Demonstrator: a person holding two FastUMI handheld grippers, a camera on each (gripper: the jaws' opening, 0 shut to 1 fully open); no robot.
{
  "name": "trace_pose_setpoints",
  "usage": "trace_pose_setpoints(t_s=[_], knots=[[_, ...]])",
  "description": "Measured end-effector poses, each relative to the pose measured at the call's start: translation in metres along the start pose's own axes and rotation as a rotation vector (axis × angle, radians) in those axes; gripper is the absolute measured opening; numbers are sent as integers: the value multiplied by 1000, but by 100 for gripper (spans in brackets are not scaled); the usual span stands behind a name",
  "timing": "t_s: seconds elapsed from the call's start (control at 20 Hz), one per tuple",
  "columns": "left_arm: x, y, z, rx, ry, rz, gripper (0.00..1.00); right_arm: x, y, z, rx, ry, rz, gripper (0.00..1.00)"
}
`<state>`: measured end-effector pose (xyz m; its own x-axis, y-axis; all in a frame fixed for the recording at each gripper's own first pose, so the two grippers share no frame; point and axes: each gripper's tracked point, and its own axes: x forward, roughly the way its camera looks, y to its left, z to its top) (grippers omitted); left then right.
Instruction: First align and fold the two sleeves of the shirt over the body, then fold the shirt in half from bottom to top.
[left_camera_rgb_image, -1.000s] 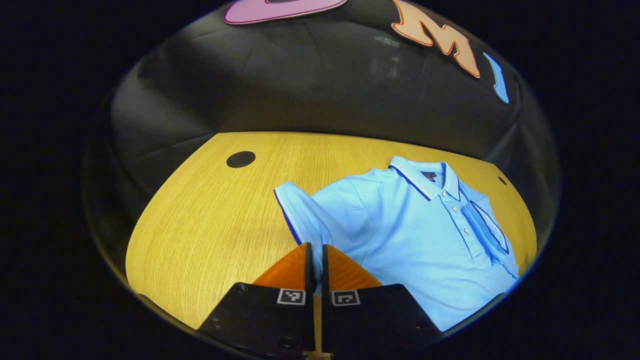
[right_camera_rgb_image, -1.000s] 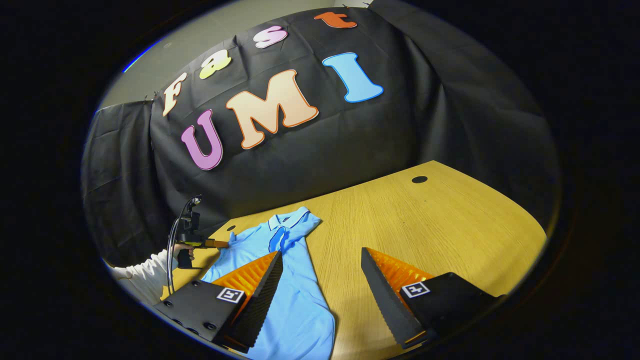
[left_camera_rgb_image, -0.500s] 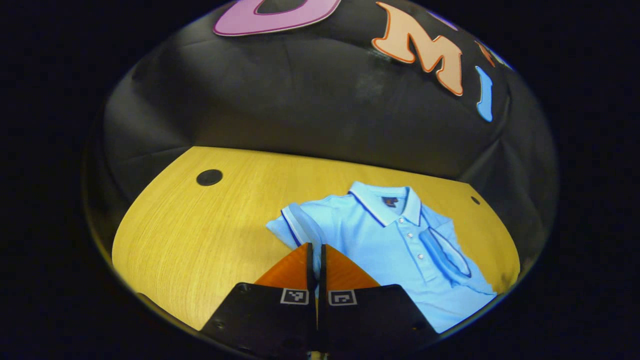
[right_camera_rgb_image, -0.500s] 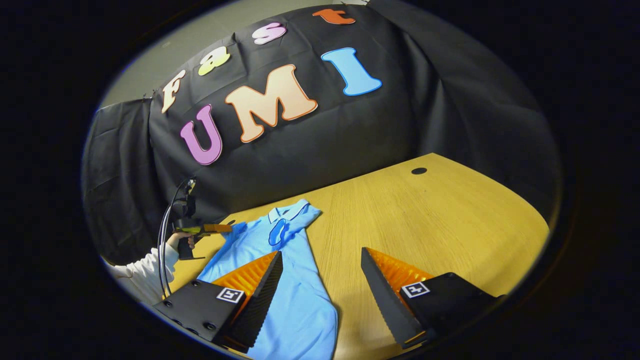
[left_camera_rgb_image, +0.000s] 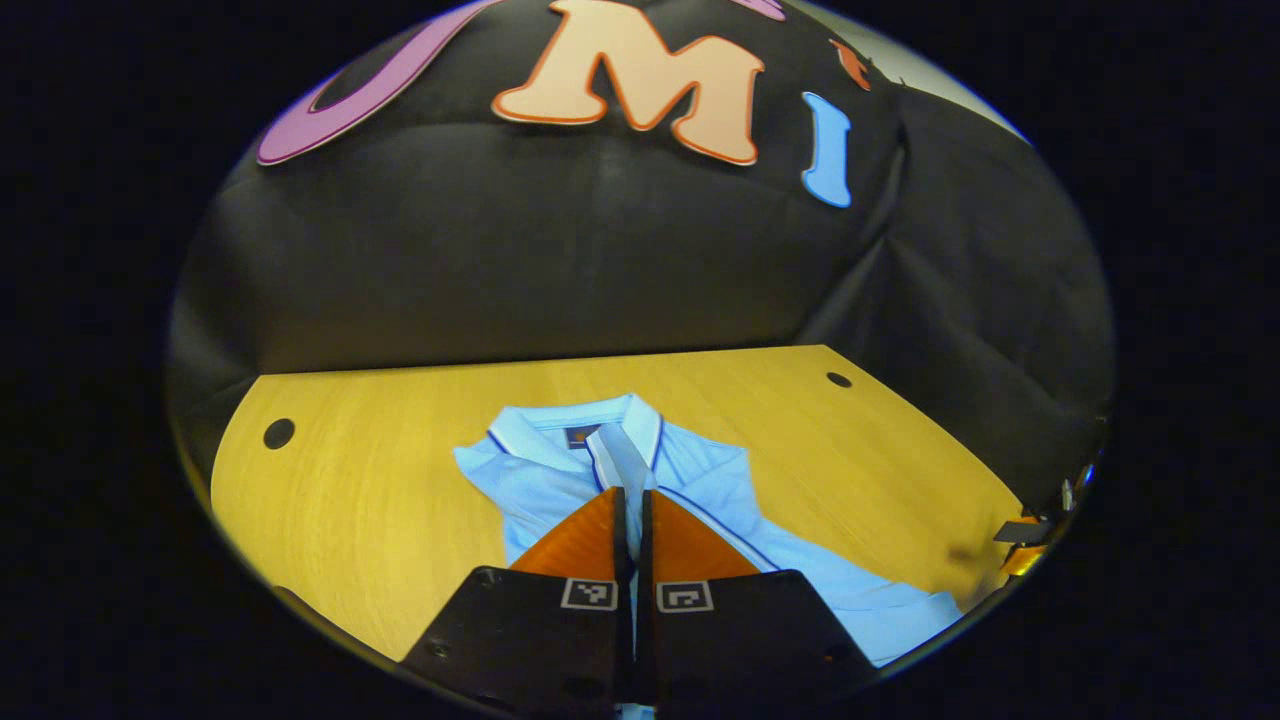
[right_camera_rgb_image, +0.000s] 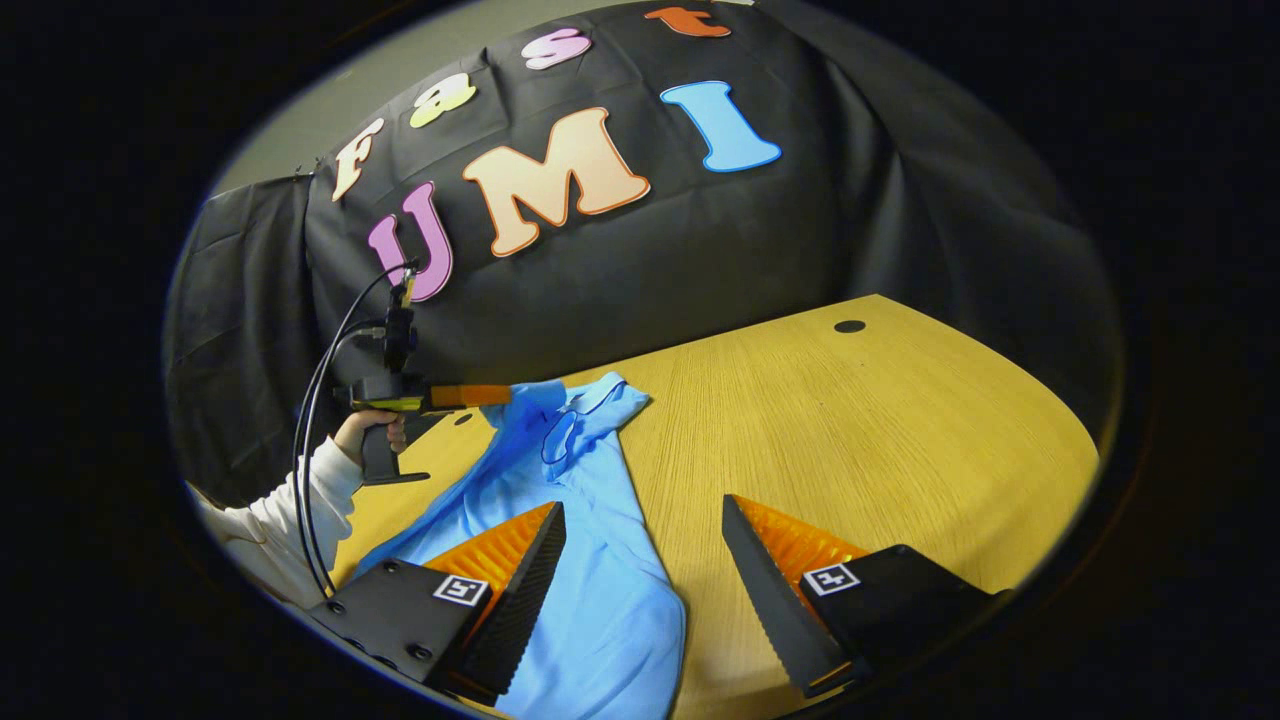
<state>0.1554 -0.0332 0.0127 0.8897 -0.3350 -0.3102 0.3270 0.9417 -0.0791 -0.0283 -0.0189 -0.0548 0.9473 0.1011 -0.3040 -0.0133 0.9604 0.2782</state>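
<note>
Our left claw (left_camera_rgb_image: 632, 500) pinches the sleeve (left_camera_rgb_image: 618, 460), shirt (left_camera_rgb_image: 700, 490) body dead ahead beneath it. Right claw (right_camera_rgb_image: 640, 560) spread, idle, farther off.

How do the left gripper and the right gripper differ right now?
The left gripper is shut on the sleeve of the blue shirt, while the right gripper is open with nothing between its fingers. The left gripper holds its cloth lifted over the shirt's body near the collar; the right gripper hangs over the shirt's lower part and the table. Both are hand-held two-finger grippers pointed across the same table.
</note>
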Motion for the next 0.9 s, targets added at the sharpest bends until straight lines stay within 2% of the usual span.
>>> trace_pose_setpoints(t_s=[0.05, 0.1, 0.15, 0.25, 0.35, 0.4, 0.45, 0.5, 0.55, 0.6, 0.65, 0.7, 0.9], knots=[[2, -10, -3, 21, 7, -12, 0, 1, 1, -1, -5, 4, -1, 94], [2, -18, -5, 46, 10, -9, 0, 1, 1, -3, -9, 8, 0, 94], [2, -24, -6, 69, 13, -6, 0, 3, 2, -4, -11, 12, 3, 98], [1, -44, -11, 88, 11, -29, 4, 5, 6, -7, -18, 20, 12, 98], [-8, -57, -13, 94, 1, -37, 18, 5, 5, -12, -30, 33, 12, 98], [-15, -60, -12, 94, -14, -32, 35, 4, 5, -14, -37, 38, 9, 98], [-23, -61, -13, 93, -25, -18, 42, 1, 5, -18, -45, 41, 11, 98], [-34, -59, -14, 91, -34, 10, 57, -1, 7, -20, -52, 44, 16, 98], [-46, -56, -15, 90, -45, 42, 65, -3, 11, -23, -60, 46, 23, 98], [-62, -51, -18, 91, -50, 82, 81, -5, 14, -25, -65, 49, 29, 98], [-78, -49, -23, 96, -55, 108, 87, -8, 16, -29, -69, 53, 37, 98], [-93, -48, -29, 95, -59, 122, 92, -10, 19, -32, -74, 58, 45, 98], [-156, -44, -74, 84, -33, 162, 89, -25, 27, -54, -113, 100, 66, 98]])
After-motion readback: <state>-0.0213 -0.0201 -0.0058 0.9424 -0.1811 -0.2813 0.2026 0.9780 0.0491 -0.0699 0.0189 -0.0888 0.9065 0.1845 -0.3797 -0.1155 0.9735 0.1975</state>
